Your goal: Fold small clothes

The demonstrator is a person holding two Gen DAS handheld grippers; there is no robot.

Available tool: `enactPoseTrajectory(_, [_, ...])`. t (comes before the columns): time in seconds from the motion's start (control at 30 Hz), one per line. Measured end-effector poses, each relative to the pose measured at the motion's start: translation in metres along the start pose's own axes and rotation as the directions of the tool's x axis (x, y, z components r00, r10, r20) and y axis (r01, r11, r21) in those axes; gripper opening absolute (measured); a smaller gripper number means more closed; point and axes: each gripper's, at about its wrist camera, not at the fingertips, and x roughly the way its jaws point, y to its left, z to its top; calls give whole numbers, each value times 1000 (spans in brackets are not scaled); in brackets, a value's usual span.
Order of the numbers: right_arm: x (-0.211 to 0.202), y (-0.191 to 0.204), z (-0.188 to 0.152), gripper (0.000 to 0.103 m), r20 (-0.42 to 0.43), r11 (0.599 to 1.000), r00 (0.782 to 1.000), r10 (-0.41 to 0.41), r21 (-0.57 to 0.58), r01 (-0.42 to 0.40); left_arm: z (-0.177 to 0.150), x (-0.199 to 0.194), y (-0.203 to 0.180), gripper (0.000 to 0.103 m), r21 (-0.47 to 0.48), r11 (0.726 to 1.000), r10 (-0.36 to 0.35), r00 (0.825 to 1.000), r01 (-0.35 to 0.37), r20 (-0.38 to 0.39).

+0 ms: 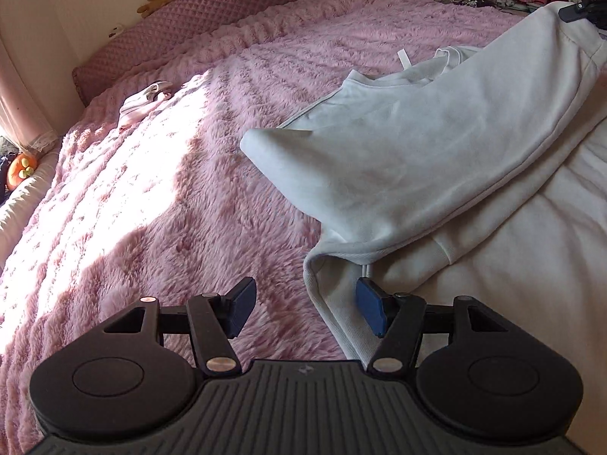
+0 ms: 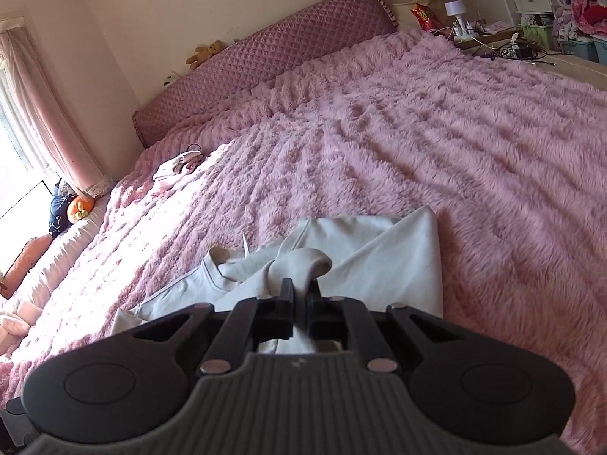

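The right gripper [image 2: 299, 295] has its jaws clamped on a bunched fold of the white cotton sweatshirt [image 2: 383, 261] on the fluffy pink bed [image 2: 474, 144]. The left gripper [image 1: 305, 309] stands wide, the sweatshirt's ribbed hem [image 1: 334, 303] lying loose between its jaws.

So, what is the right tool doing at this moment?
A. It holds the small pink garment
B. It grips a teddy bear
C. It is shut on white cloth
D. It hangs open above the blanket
C: the right tool is closed with a bunch of the white top pinched between its fingers.

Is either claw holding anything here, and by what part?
Right claw is shut on a bunched fold of the white sweatshirt. Left claw is open, holding nothing.
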Motion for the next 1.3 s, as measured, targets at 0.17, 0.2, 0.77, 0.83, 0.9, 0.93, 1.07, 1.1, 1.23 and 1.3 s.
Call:
enactPoseTrajectory(0.17, [8, -12, 1, 1, -58, 1000, 998, -7, 24, 9, 7, 8, -5, 63, 50, 999, -3, 1000, 1, 31])
enactPoseTrajectory(0.2, [9, -12, -2, 1, -66, 1000, 998, -10, 16, 11, 8, 9, -6, 59, 66, 998, -4, 999, 2, 38])
enactPoseTrajectory(0.77, [15, 2, -8, 1, -74, 1000, 997, 16, 21, -14, 11, -1, -19, 3, 168, 980, 75, 983, -104, 168])
enactPoseTrajectory(0.83, [6, 4, -3, 1, -27, 998, 999, 36, 44, -35, 7, -15, -2, 3, -43, 995, 96, 977, -90, 190])
enactPoseTrajectory(0.9, [-7, 9, 1, 1, 28, 998, 999, 46, 44, -48, 1, -16, 9, 3, -212, 975, 104, 980, -67, 168])
enactPoseTrajectory(0.93, [-10, 9, 1, 1, 39, 999, 999, 34, 39, -36, -4, -12, 14, 3, -313, 948, 99, 985, -50, 144])
enactPoseTrajectory(1.07, [3, -15, -19, 1, -53, 996, 997, -62, 67, 66, -20, 7, 23, 3, -575, 818, 54, 997, -14, 53])
enactPoseTrajectory(1.1, [10, -23, -28, 1, -93, 994, 992, -89, 62, 95, -24, 10, 24, 0, -611, 792, 50, 998, -20, 32])
enactPoseTrajectory(1.23, [24, -49, -59, 1, -192, 984, 972, -136, 84, 155, -28, 8, 35, 0, -637, 771, 43, 999, -14, 29])
enactPoseTrajectory(1.3, [19, -53, -62, 1, -171, 984, 978, -118, 113, 138, -23, 3, 37, 20, -585, 811, 52, 997, -11, 52])
